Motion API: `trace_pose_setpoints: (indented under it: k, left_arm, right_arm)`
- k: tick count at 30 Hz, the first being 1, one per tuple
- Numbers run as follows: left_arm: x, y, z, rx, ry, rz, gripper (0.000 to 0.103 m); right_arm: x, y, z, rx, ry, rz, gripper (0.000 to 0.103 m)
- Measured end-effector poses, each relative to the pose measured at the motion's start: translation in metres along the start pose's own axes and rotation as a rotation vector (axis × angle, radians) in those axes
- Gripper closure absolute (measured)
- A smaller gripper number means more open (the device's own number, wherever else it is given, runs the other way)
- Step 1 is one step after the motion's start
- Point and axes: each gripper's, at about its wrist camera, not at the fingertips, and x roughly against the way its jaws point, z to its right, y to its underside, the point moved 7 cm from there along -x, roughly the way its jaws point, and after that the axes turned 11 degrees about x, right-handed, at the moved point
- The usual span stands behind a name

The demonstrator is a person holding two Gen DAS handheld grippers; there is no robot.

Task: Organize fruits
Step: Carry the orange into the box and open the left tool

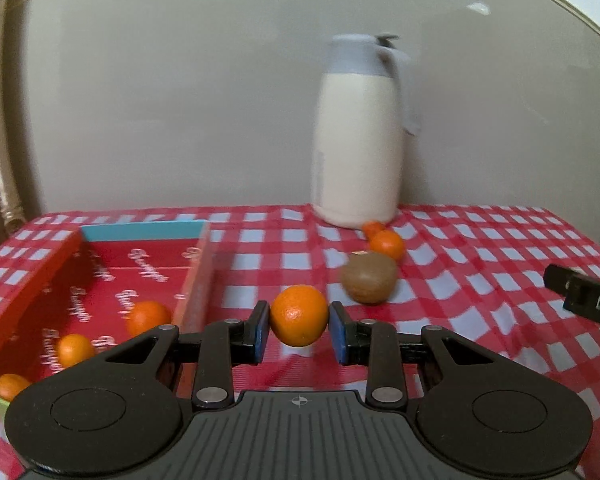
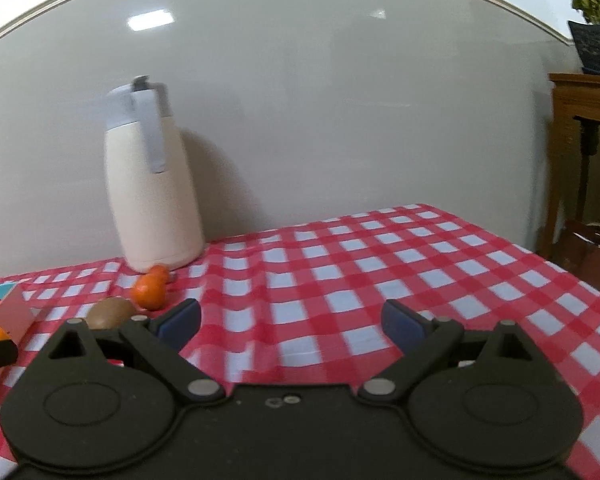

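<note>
Table: red-and-white checked cloth fills the lower half of both views
Wall: pale, plain, behind a cream jug at upper centre
Room: wooden cabinet at right edge
Left gripper: clamped on an orange, centre frame
Right gripper: wide, nothing between
Box: red, lower left, three oranges inside
Loose fruit: kiwi, right of centre
</note>
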Motion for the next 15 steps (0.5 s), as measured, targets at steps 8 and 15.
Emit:
trace_pose_setpoints:
  k: [8,15]
  left_arm:
    - [0.01,-0.009,-0.055,0.046,-0.078,0.037,0.071]
    - [0.008,-0.006,-0.103,0.088,-0.151,0.028,0.071]
  right_arm:
    - [0.002,-0.004,-0.042,0.022,-0.065,0.007,0.006]
    - [0.002,-0.005,-0.073,0.045,-0.109,0.009,0.006]
